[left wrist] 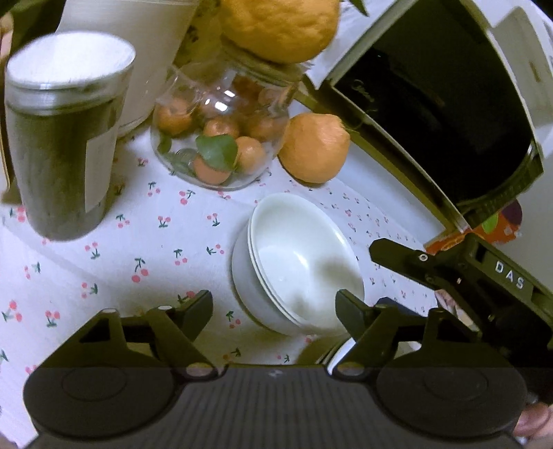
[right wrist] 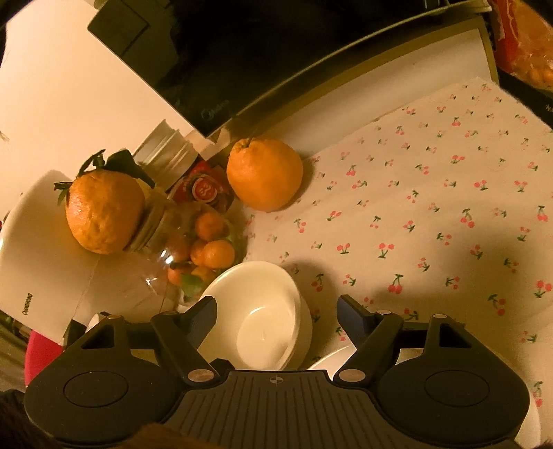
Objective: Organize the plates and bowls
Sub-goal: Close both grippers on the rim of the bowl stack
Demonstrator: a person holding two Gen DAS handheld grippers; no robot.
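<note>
A stack of white bowls (left wrist: pixel 297 266) sits on the cherry-print tablecloth (left wrist: pixel 138 248); it also shows in the right wrist view (right wrist: pixel 259 317). My left gripper (left wrist: pixel 274 307) is open just in front of the stack, with nothing between its fingers. My right gripper (right wrist: pixel 276 311) is open above the stack and empty; it appears in the left wrist view (left wrist: pixel 449 273) to the right of the bowls. The rim of a white plate (left wrist: pixel 340 352) peeks out below the bowls, also in the right wrist view (right wrist: pixel 331 362).
A glass jar of small oranges (left wrist: pixel 221 138) stands behind the bowls with a large orange (left wrist: pixel 280 24) on top. Another orange (left wrist: pixel 312 148) lies beside it. A dark canister (left wrist: pixel 62 138) stands left. A microwave (left wrist: pixel 432 103) is at the right.
</note>
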